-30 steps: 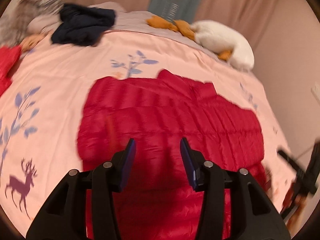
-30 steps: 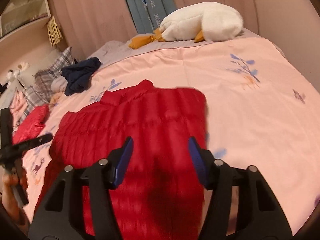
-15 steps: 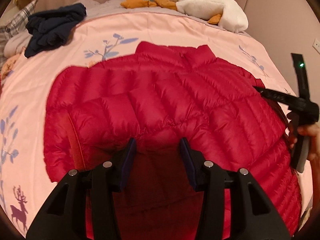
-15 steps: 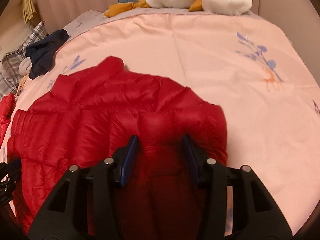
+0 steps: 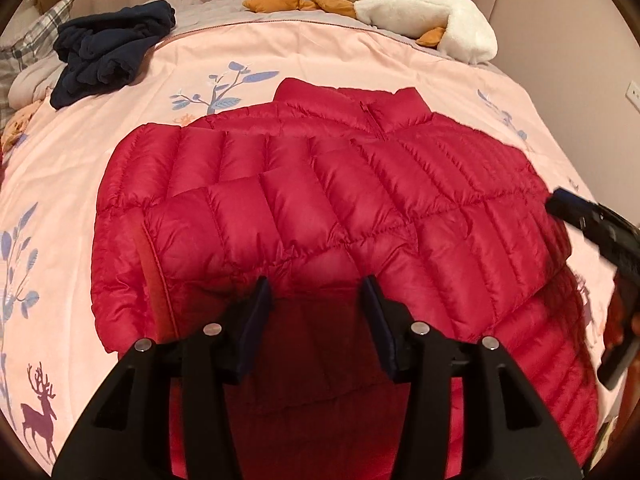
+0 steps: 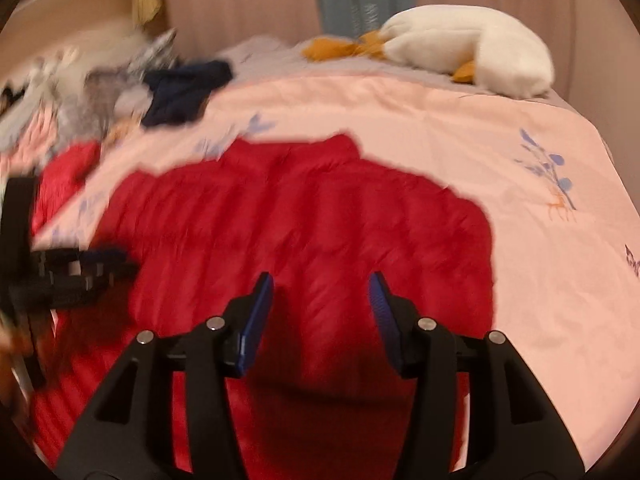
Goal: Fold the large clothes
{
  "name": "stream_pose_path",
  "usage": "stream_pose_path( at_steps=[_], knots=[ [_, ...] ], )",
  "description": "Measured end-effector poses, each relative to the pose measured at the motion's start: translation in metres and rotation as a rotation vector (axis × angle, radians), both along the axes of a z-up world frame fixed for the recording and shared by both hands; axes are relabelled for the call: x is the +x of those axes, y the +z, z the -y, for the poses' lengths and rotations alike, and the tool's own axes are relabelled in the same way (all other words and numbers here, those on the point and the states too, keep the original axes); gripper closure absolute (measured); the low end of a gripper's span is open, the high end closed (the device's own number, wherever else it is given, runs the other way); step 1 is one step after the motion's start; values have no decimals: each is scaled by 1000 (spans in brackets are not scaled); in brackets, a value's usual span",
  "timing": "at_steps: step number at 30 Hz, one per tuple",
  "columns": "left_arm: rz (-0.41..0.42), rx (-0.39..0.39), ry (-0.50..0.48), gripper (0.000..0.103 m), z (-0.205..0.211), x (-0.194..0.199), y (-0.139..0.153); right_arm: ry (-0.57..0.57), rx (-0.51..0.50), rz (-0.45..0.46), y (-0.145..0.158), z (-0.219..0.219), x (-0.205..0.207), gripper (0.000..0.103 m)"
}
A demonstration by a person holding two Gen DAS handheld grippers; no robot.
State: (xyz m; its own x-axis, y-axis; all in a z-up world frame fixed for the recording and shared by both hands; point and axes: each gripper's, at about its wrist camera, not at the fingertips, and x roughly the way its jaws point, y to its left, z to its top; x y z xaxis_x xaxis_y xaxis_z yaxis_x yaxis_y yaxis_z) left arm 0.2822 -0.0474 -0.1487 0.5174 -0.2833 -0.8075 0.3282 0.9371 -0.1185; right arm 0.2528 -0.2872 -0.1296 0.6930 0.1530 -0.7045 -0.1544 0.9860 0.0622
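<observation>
Your left gripper (image 5: 316,292) hung low over the red puffer jacket (image 5: 320,208), tilted down, jaws apart. A raised fold of the jacket's front sat right at the fingertips, but whether the pads pressed on it, you couldn't tell from this view; it looked more like a loose gap with fabric bunched just past the tips. Those jaws had just been opening a little.

Your right gripper (image 6: 320,296) was over the jacket's near right side, jaws apart with nothing between the pads, only red fabric below. They had just been opening slightly too. That view was motion-blurred, so fine detail of the quilting was lost.

The jacket (image 6: 304,232) lay spread on the pink bedspread (image 5: 328,56), collar pointing to the far side, zipper closed at the neck. One side panel looked folded in over the body, its edge running across the middle; the orange-red lining showed at the left edge in the left view.

At the far end of the bed lay a white plush goose (image 5: 424,12) with orange feet. A dark navy garment (image 5: 108,48) was crumpled far left beside a plaid pillow (image 5: 24,36). In the right view, another red garment (image 6: 64,168) sat at the left, well apart from the jacket.
</observation>
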Motion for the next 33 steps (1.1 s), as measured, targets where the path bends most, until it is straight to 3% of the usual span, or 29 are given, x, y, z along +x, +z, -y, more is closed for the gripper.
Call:
stream_pose_path(
  at_steps=[3,8,12,16,21,27,33],
  knots=[
    [3,30,-1,51,5,1,-6,4,-101,-59,-32,-13,5,51],
    [-20,9,15,48,5,4,-7,-6,-101,-72,-38,-13,7,50],
    [-45,-121,66,22,-16,-12,11,-12,14,-32,-12,1,-26,39],
    [-2,-179,84,21,-46,-49,31,-26,62,22,9,19,-74,32],
    [2,-255,133,15,-105,-102,34,-85,201,-24,7,63,-129,25],
    [-105,-405,192,14,-162,-157,2,-168,394,-87,-12,107,-188,21],
    [-200,-606,170,14,-174,-194,-28,-160,521,-152,-32,113,-223,21]
  ],
)
